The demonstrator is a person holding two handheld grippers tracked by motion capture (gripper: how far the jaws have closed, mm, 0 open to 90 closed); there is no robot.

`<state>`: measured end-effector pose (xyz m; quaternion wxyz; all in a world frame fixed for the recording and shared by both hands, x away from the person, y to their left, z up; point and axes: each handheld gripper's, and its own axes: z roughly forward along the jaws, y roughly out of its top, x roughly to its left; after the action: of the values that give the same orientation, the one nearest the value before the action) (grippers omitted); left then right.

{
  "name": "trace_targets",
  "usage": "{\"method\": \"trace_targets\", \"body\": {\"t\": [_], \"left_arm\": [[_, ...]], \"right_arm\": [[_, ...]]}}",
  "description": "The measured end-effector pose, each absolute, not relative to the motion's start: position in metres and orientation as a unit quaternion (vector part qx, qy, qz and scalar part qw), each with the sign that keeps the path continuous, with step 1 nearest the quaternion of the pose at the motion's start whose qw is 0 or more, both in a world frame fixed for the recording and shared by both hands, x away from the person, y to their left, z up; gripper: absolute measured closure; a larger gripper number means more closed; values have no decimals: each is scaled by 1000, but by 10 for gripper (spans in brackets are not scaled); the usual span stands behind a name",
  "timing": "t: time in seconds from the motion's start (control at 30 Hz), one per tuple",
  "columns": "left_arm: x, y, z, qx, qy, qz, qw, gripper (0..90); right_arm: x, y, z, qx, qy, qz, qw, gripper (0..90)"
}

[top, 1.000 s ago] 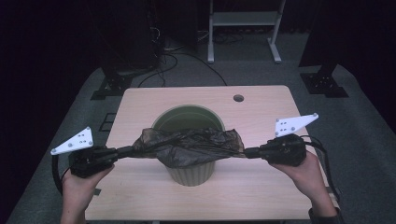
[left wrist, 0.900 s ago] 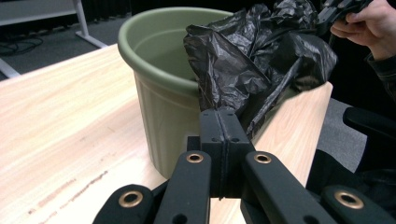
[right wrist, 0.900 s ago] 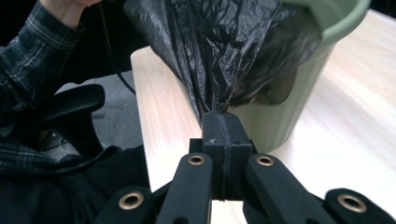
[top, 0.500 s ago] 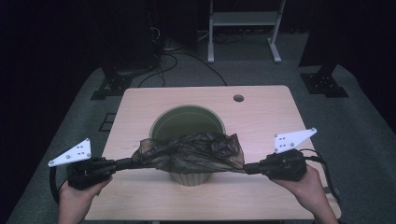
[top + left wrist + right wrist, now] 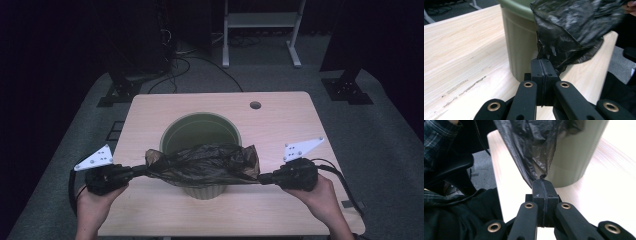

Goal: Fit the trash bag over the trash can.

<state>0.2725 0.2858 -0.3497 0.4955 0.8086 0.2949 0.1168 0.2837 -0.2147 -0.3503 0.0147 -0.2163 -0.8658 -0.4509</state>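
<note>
**Black bag held stretched across the near side of a green bin**

Left gripper (image 5: 137, 171): jaws pressed fully together, with a pinch of the black plastic bag (image 5: 205, 165) clamped between the pads. In the left gripper view the two pads (image 5: 544, 72) are seen flat against each other, the crumpled film rising from their tips. The gripper is held level by the person's left hand (image 5: 95, 202), above the table's near left part.

Right gripper (image 5: 264, 178): jaws likewise closed tight on the opposite edge of the bag, which is seen in the right gripper view (image 5: 531, 142) drawn up from the tips as a taut fold. It is held by the right hand (image 5: 320, 197), near the table's right side.

Bag: spread between the two grippers, wrinkled and glossy, drawn across the near rim and the upper front wall of the bin. The far part of the bin's mouth is left uncovered.

Bin (image 5: 200, 130): round, pale green, ribbed on its outer wall, stood upright near the middle of the table.

Table (image 5: 280, 125): light wood, with a small round hole (image 5: 255, 105) near its far edge. Grey carpet is seen around it.
</note>
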Motion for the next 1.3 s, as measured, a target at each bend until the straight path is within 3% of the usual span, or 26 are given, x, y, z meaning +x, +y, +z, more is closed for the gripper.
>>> {"method": "trace_targets", "body": {"t": [0.67,1.3], "left_arm": [[307,264,-393,837,315,92,437,899],[311,260,-403,852,325,89,400,900]], "right_arm": [[310,-212,-393,-256,-875,-408,40,899],[317,-209,-407,-268,-880,-390,44,899]]}}
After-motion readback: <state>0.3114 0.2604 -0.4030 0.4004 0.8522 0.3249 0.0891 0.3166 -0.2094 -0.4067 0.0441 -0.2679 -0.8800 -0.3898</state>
